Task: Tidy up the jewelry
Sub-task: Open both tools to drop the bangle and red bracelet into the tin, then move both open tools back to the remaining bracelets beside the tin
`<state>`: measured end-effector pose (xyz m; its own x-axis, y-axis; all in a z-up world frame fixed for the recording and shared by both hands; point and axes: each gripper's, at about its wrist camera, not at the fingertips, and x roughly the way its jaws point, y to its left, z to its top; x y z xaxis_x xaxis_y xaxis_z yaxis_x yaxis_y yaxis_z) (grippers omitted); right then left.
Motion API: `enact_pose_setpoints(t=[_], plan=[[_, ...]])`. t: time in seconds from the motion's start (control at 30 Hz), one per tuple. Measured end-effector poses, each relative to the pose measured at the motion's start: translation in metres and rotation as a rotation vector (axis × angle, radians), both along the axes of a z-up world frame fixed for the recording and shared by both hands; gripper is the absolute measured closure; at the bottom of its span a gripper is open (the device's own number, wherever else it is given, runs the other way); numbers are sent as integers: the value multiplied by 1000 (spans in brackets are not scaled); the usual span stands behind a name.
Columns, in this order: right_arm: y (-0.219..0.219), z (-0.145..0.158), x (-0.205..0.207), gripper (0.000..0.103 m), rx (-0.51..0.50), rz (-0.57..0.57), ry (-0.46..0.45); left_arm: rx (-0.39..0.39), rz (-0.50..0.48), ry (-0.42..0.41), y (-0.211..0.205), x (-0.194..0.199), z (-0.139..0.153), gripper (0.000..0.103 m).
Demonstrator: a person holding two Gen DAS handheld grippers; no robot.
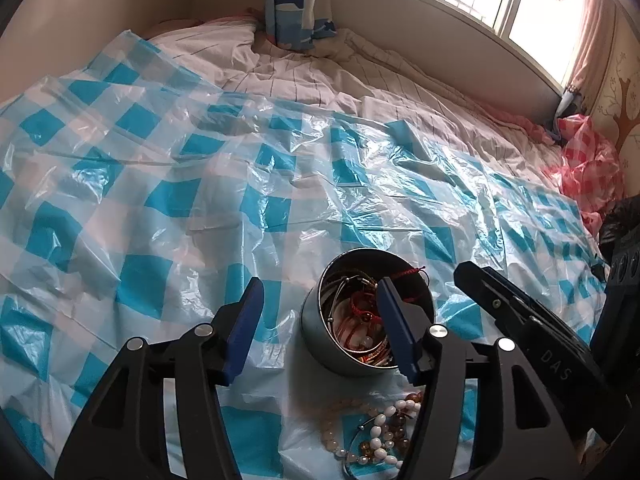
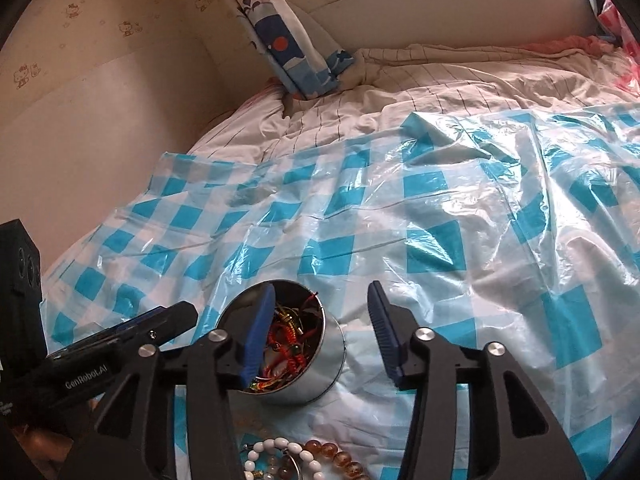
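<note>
The round silver metal tin [image 1: 366, 312] stands upright on the blue-and-white checked plastic sheet [image 1: 160, 200] spread over the bed. It contains red cords and thin metal bangles. The loose heap of white, amber and pale pink bead bracelets [image 1: 376, 432] lies on the sheet just beside the tin, on the near side.

The left claw [image 1: 320, 328] is spread wide and holds nothing; its right finger overlaps the tin opening. The right claw [image 2: 320, 332] is also spread wide and empty, its left finger over the tin.
</note>
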<state>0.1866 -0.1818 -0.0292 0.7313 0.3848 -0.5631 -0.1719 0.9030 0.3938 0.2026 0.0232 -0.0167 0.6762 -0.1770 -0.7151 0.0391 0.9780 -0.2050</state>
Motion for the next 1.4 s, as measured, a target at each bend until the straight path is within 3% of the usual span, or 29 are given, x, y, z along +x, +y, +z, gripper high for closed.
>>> enact_pose_setpoints(t=[0.53,0.83,1.03,1.4], plan=[[11,-1,-3,48,-25,48,15,84,-23,-19,-6,-6,6,45],[4,6,-25,43,-125,97,30,123,-63,-11,-3,-15,8,44],[-19,-3,-43,41,-89,70,98,76,-136,44,-7,-18,-1,44],[-15,-18,-65,41,-168,80,147,171,-294,108,-37,-30,-27,44]])
